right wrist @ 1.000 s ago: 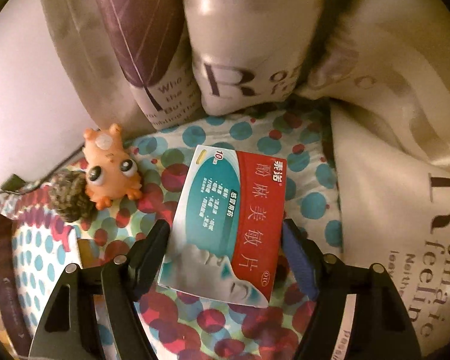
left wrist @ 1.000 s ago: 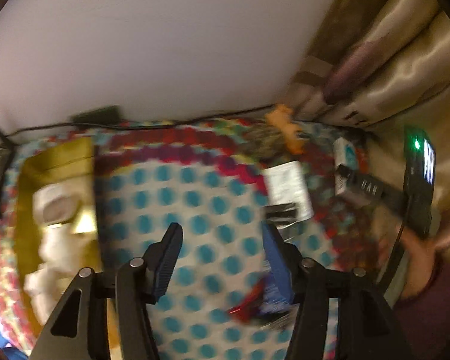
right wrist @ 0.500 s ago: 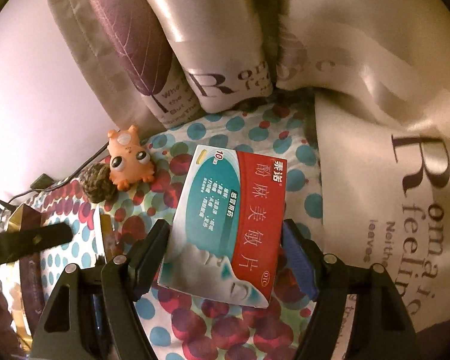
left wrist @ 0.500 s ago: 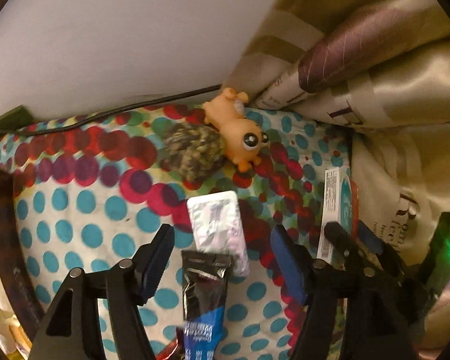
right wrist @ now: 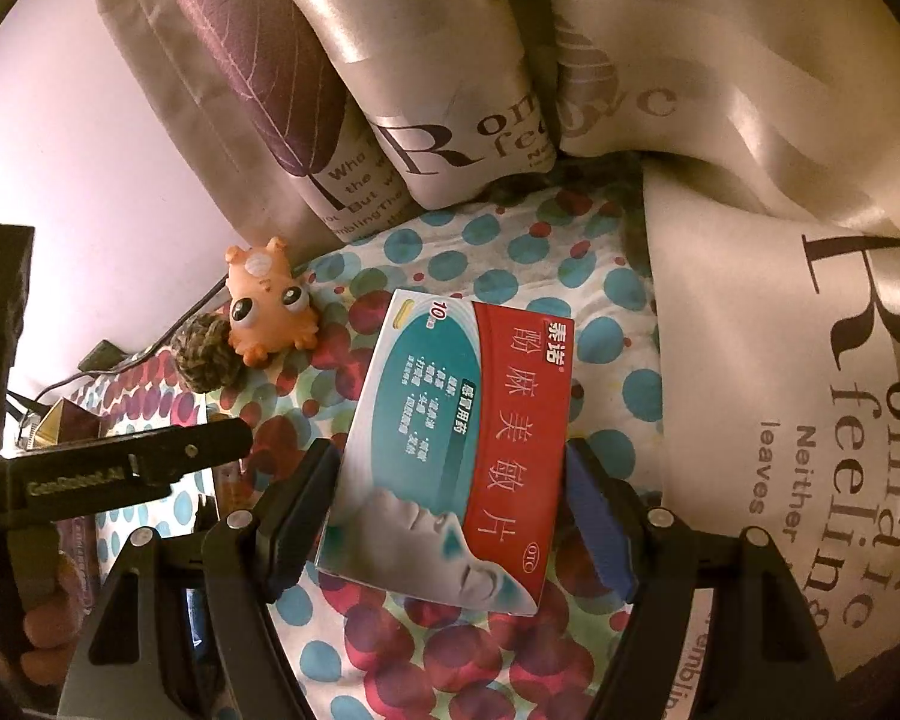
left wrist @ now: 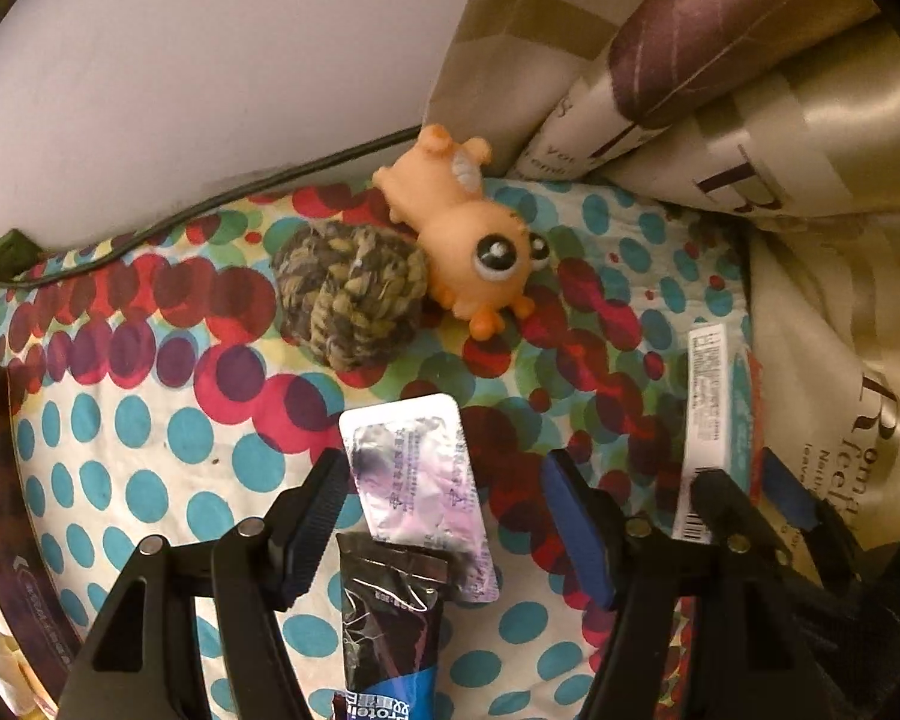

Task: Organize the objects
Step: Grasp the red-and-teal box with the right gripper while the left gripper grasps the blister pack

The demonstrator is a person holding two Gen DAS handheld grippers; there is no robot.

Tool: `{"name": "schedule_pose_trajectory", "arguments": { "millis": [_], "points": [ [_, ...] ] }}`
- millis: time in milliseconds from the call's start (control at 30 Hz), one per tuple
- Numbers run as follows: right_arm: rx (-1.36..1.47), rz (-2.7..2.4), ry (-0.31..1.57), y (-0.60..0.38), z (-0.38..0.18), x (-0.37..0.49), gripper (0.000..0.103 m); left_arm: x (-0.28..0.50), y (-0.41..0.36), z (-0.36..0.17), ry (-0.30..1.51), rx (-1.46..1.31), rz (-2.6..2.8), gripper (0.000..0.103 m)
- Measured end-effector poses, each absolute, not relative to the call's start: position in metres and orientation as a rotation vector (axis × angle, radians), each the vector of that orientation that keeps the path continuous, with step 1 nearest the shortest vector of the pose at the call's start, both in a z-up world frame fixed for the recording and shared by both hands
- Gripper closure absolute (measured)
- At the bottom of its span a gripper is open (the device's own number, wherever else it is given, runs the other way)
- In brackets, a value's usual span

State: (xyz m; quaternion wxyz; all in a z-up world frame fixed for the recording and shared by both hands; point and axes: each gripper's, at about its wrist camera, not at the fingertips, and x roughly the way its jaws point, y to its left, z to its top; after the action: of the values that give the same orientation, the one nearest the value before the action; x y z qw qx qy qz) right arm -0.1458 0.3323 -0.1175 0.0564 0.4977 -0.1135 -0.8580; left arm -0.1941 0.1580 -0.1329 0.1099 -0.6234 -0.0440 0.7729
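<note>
Medicine box (right wrist: 456,450): right gripper (right wrist: 450,516) is clamping it mid-cloth, near the curtain edge; its thin walls risk buckling.
Blister pack (left wrist: 417,492): lying flat mid-cloth between the released left gripper (left wrist: 444,522) fingers; pads may be skidding off, catching the sachet (left wrist: 390,624) beneath.

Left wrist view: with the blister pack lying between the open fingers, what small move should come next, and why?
Probably lower the left gripper a little and close on the blister pack. Its fingers have just been opening, straddle the pack without pressing it, and the black sachet overlaps its near end.
</note>
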Motion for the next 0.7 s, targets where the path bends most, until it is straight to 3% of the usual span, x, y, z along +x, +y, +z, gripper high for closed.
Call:
{"name": "schedule_pose_trajectory", "arguments": {
  "millis": [200,267,300,700],
  "points": [
    [1.502,-2.597,-0.356,0.332,-0.116,-0.145,0.03,-0.191,0.159,-0.145,-0.105,-1.857,2.254,0.036],
    [1.503,-2.594,-0.357,0.331,-0.116,-0.145,0.03,-0.189,0.161,-0.146,-0.094,-1.835,2.257,0.045],
    [1.505,-2.596,-0.359,0.331,-0.116,-0.145,0.03,-0.189,0.162,-0.145,-0.079,-1.822,2.262,0.061],
    [1.5,-2.602,-0.368,0.33,-0.117,-0.143,0.03,-0.187,0.171,-0.131,-0.018,-1.694,2.262,0.061]
  ]
}}
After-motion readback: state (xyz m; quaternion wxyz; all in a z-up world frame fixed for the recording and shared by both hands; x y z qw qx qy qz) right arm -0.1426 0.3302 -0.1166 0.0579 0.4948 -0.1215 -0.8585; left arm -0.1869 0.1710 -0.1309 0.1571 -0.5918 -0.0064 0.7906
